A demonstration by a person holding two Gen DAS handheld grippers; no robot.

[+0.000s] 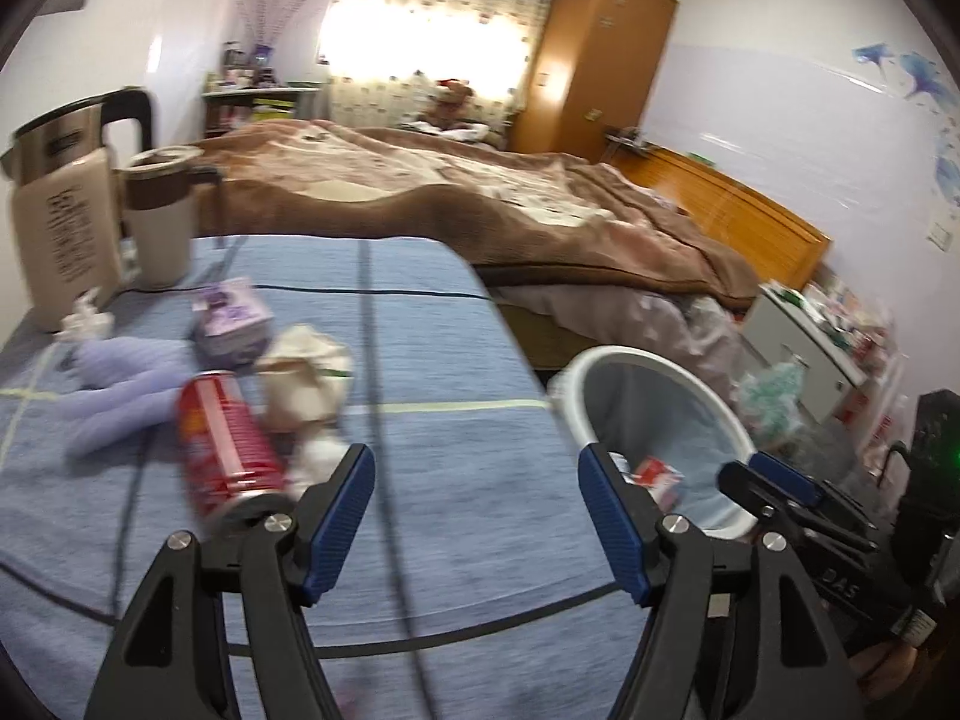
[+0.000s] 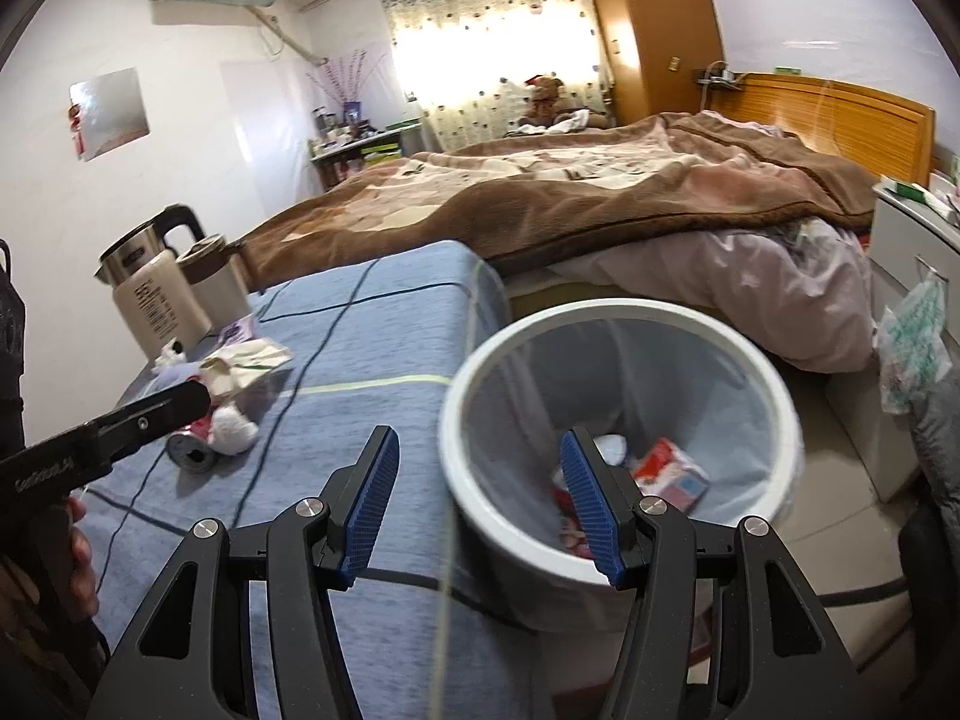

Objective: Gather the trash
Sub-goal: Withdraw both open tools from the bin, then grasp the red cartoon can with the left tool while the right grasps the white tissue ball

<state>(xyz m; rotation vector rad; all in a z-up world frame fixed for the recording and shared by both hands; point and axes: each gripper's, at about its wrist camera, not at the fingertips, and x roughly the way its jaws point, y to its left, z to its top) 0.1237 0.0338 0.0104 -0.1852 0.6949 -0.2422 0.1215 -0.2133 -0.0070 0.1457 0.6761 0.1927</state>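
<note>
A red can [image 1: 225, 441] lies on its side on the blue checked cloth [image 1: 456, 408], with crumpled white paper [image 1: 309, 369] and a purple carton [image 1: 231, 315] beside it. My left gripper [image 1: 477, 474] is open and empty over the cloth, just right of the can. The white bin [image 2: 618, 420], with a red-and-white carton [image 2: 669, 474] and other scraps inside, stands beside the table. My right gripper [image 2: 480, 456] hangs open and empty at the bin's near rim. In the right wrist view the can [image 2: 192, 450] and paper [image 2: 237, 369] lie past the left gripper's finger [image 2: 162, 408].
A steel kettle [image 1: 60, 210] and a beige jug [image 1: 159, 216] stand at the table's back left, near a lilac soft toy [image 1: 120, 384]. A bed with a brown blanket [image 1: 480, 204] lies behind. A white cabinet [image 1: 804, 336] and a plastic bag [image 2: 915, 336] are right of the bin.
</note>
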